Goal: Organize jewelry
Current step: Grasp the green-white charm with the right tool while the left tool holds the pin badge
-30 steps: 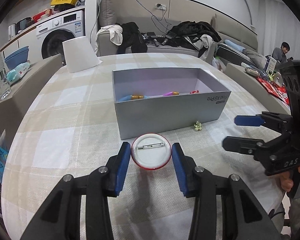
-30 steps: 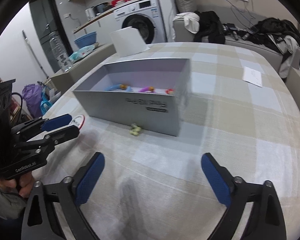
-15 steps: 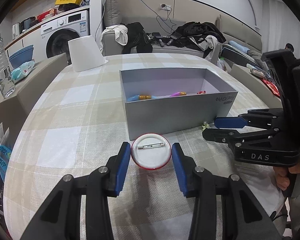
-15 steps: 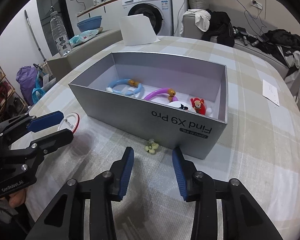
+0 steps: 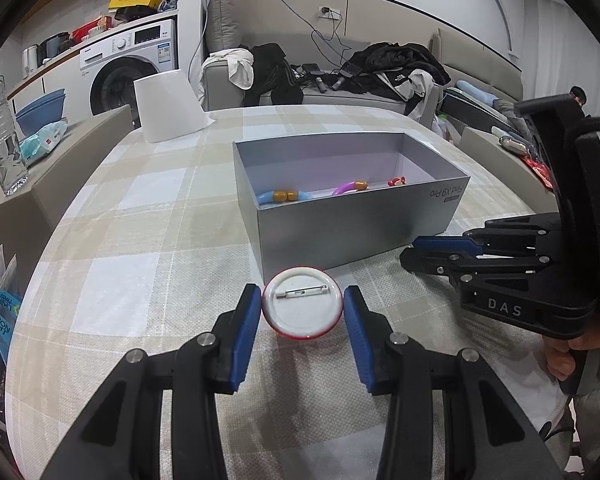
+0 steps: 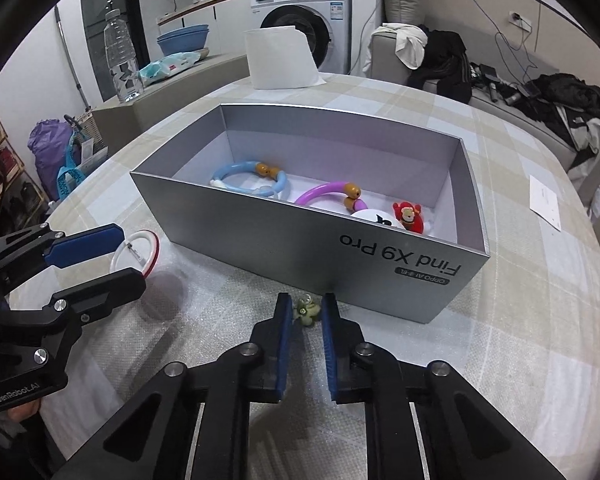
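A round white pin badge with a red rim [image 5: 302,306] sits between the blue pads of my left gripper [image 5: 302,310], which is shut on it just above the table, in front of the grey box [image 5: 360,232]. The badge also shows in the right wrist view [image 6: 137,250]. My right gripper [image 6: 305,312] is nearly closed around a small green charm [image 6: 307,309] lying on the table against the box's front wall [image 6: 340,252]; the pads look close to it, contact unclear. The box holds a blue bracelet [image 6: 252,180], a purple bracelet [image 6: 328,196], a white badge [image 6: 374,218] and a red charm [image 6: 408,216].
The table has a checked beige cloth [image 5: 140,240]. A white paper roll [image 5: 168,106] stands at the far left edge. A paper slip [image 6: 544,200] lies to the right of the box. A sofa with clothes [image 5: 340,76] lies behind.
My right gripper has moved forward to the green charm and narrowed its jaws around it. My left gripper still holds the badge in about the same place.
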Motion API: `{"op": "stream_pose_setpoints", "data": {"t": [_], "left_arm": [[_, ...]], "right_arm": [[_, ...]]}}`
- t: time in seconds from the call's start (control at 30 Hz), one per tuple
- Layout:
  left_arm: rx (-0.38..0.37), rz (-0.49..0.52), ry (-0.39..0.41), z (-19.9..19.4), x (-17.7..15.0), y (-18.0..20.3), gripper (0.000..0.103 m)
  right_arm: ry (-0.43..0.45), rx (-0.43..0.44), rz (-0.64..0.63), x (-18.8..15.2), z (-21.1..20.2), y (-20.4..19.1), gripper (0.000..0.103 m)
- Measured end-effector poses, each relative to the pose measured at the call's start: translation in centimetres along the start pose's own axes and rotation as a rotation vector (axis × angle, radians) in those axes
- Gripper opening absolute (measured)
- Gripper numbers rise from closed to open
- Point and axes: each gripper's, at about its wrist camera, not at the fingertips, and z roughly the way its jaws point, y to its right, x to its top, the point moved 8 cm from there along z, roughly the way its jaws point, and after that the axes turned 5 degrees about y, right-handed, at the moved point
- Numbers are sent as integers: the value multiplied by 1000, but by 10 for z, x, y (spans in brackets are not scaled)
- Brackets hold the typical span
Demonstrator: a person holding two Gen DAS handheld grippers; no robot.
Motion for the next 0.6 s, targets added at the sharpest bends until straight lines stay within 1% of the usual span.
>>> {"op": "stream_pose_setpoints", "data": {"t": [0.1,0.2,0.3,0.37,0.43,0.6], "left_arm": [[-2,-1,-1,0,0,0,37],[-4,0,-2,0,0,0,37],[-5,4,-2,0,0,0,37],[-4,7,-3,1,0,1,37],[-3,9,-2,0,0,1,37],[-1,10,-2,0,0,1,37]], "right_arm": [[9,25,14,-4,-7,1,11],[27,75,39,-12,-20,1,10],[52,124,81,-19,-34,3,10],[76,140,108,-20,-43,6,10],[94,188,154,-20,-50,10,10],[104,189,181,-19,-53,15,10]]}}
